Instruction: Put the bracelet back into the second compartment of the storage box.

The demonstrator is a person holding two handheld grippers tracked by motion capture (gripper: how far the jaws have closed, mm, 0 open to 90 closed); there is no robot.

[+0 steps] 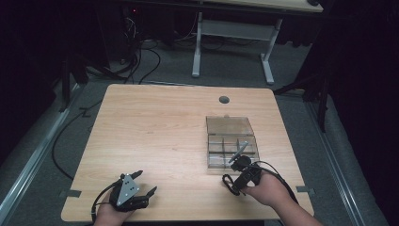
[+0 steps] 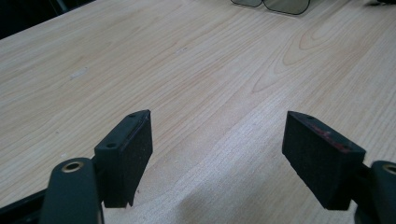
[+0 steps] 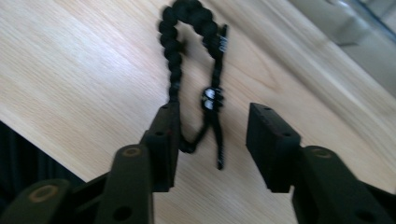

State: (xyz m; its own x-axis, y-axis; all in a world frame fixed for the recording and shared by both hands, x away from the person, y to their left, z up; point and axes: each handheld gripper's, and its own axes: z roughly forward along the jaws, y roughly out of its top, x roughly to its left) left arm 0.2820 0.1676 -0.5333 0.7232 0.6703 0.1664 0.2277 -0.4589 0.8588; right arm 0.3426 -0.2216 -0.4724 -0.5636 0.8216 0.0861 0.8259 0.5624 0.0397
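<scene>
Now my right gripper (image 3: 212,140) jaws spread, black beaded bracelet (image 3: 191,70) lying lengthwise ahead between them on counter (image 3: 70,70); left gripper (image 2: 217,154) open, idle, farther off

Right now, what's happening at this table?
A person sits at a wooden table with a hand-held gripper in each hand. The right hand-held gripper stands open over a black beaded bracelet lying on the wood beside a clear compartment box whose lid is open. The bracelet's cord runs between the jaws, but the pads do not press on it. The left hand-held gripper is open too, with nothing between its jaws, resting near the table's near edge.
</scene>
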